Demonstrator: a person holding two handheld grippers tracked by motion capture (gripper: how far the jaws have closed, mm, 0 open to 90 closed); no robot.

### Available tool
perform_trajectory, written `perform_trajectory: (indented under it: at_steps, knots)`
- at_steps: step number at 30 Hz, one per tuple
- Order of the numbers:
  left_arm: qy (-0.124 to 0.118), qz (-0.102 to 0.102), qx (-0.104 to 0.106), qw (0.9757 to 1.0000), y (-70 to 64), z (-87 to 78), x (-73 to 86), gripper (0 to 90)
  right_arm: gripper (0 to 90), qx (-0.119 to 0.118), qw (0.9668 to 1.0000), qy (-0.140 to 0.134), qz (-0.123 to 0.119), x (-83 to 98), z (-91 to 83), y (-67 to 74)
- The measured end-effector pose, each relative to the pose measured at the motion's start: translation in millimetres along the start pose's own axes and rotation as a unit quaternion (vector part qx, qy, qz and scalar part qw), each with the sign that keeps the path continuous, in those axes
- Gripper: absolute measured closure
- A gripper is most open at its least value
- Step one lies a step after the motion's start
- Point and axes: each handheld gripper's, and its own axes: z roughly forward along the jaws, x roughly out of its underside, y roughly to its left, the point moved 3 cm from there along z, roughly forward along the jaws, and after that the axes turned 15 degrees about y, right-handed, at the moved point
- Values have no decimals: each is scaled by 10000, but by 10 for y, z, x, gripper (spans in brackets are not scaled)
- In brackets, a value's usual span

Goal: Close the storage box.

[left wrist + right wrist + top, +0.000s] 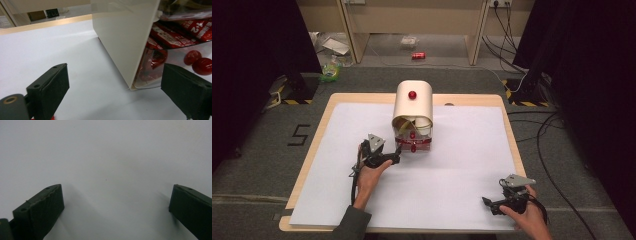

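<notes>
Now the left gripper [396, 156], jaws spread wide, sits right at the bread box's [412, 107] near-left corner. Right gripper [490, 204], also spread, rests near-right on the white sheet [462, 150].

A lab-like recording space: black curtains [257, 60] hang to either side beyond the left hand-held gripper [396, 159], closing in a wooden desk [324, 120] covered with a white sheet [462, 165]. Farther ahead of that gripper, cables [507, 35] trail from wall sockets across grey carpet [267, 155] marked with hazard tape [292, 101].
</notes>
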Motion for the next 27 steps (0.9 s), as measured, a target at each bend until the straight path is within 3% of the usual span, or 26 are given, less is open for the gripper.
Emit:
perform_trajectory:
  at_steps: [7, 12, 18, 19, 21, 23, 25, 26, 27]
  knots:
    - [52, -56, 51, 10000, 30, 11, -8, 56, 2, 6, 10000, -6, -20, -2, 1, -5]
    - [102, 51, -135, 9998, 30, 3, -39, 16, 2, 4, 10000, -1, -21, -2, 1, -5]
    - [163, -150, -248, 9994, 109, -11, -21, 14, 3, 7, 10000, -8, -24, -2, 1, -5]
    - [110, -204, -284, 9993, 138, -25, -16, 33, 2, 1, 10000, -3, 0, 0, 1, 0]
    - [-27, -324, -145, 9994, 171, -41, -20, 257, 2, -3, 10000, 1, -1, 0, 0, 0]
    - [29, -237, -39, 9997, 153, -51, -15, 125, 2, -2, 10000, -3, 0, 0, 1, 0]
    - [14, -117, -42, 9999, 112, -68, -21, 187, 2, -1, 10000, -2, 0, 0, 1, 0]
    - [32, -79, -52, 9999, 87, -78, -25, 143, 2, -1, 10000, -3, 0, 0, 1, 0]
    - [25, -14, -67, 10000, 66, -88, -28, 157, 2, -2, 10000, -4, 0, 0, 1, 0]
